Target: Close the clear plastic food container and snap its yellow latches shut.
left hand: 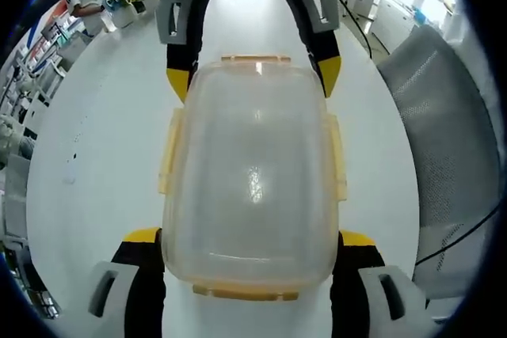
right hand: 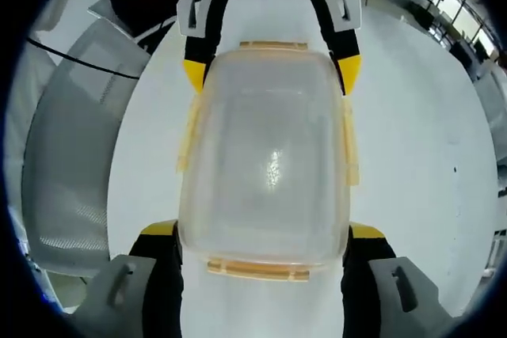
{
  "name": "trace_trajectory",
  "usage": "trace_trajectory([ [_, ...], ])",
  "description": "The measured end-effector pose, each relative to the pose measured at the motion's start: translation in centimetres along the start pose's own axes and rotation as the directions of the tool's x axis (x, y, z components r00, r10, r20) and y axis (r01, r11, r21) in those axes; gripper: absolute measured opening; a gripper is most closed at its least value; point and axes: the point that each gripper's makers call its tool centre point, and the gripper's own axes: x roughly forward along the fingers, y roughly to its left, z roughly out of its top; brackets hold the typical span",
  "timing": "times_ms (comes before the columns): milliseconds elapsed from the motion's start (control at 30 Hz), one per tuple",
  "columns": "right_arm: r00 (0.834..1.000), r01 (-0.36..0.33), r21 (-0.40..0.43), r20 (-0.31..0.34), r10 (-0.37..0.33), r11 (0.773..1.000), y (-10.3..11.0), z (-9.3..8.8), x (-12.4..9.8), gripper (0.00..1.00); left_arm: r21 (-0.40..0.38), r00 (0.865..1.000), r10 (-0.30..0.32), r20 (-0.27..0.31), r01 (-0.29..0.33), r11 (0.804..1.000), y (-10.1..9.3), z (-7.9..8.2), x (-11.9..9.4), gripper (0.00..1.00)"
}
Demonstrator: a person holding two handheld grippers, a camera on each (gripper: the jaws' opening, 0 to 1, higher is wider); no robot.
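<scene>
Squarely between both claws sits the clear plastic food container [left hand: 252, 180], resting on the white tabletop [left hand: 103, 156] with its lid [left hand: 253, 148] already laid over the tub. Left claw [left hand: 252, 247] released, jaws spread wide and flanking the container's near end, yellow tips just beside the walls; whether touching, cannot tell. Right claw [right hand: 265, 243] likewise released, straddling the opposite end in its own view, and visible across the container in the left gripper view as the far claw [left hand: 253, 77], tips just beside the far corners.

Yellow latches on all four sides: near latch [left hand: 245, 292] just ahead of the left claw, far latch [left hand: 255, 58], side latches [left hand: 169, 152] and [left hand: 337, 156]. All look flared outward rather than tucked under the rim, so probably unsnapped, though hard to judge through the translucent plastic.

To do the step well: first check the lid sits flush all round, pressing it down evenly if any corner rides up. Then steady the container from one end with one claw while pressing a latch down and inward at the other. Best done in opposite pairs, so the lid does not tilt. Firm, short pushes; the light tub likely slides on the smooth tabletop if shoved sideways.

Grey mesh chair [left hand: 444, 156] beside the tabletop.
</scene>
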Motion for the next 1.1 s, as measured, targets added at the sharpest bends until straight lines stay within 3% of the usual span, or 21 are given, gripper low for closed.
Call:
trace_trajectory([
  [567, 1.000, -0.006, 0.027, -0.006, 0.006, 1.000, -0.1, -0.1, 0.1, 0.81, -0.006, 1.000, 0.004, 0.013, -0.004, 1.000, 0.0, 0.0, 0.0, 0.84],
  [700, 1.000, 0.006, 0.025, -0.001, -0.006, 1.000, -0.4, -0.1, 0.0, 0.81, -0.022, 1.000, 0.007, 0.023, -0.006, 1.000, 0.1, -0.1, -0.2, 0.83],
  [800, 0.999, 0.049, 0.009, -0.013, -0.049, 0.999, -0.8, -0.1, -0.3, 0.87, -0.032, 0.999, 0.001, 0.051, 0.000, 0.999, 0.1, 0.1, -0.8, 0.81],
  [900, 0.998, 0.065, 0.016, 0.014, -0.065, 0.998, -1.0, 0.5, -0.7, 0.94, -0.036, 0.998, 0.033, 0.062, -0.031, 0.999, 0.4, 0.1, -1.4, 0.80],
  [1000, 0.997, 0.065, 0.024, 0.028, -0.066, 0.998, -0.8, 0.9, -1.2, 0.92, -0.045, 0.992, 0.082, 0.093, -0.078, 0.996, 1.0, 0.4, -2.2, 0.83],
  [1100, 0.995, 0.088, 0.021, 0.038, -0.089, 0.996, -0.7, 1.0, -1.9, 0.93, -0.074, 0.972, 0.173, 0.157, -0.163, 0.984, 1.9, 0.9, -3.2, 0.90],
])
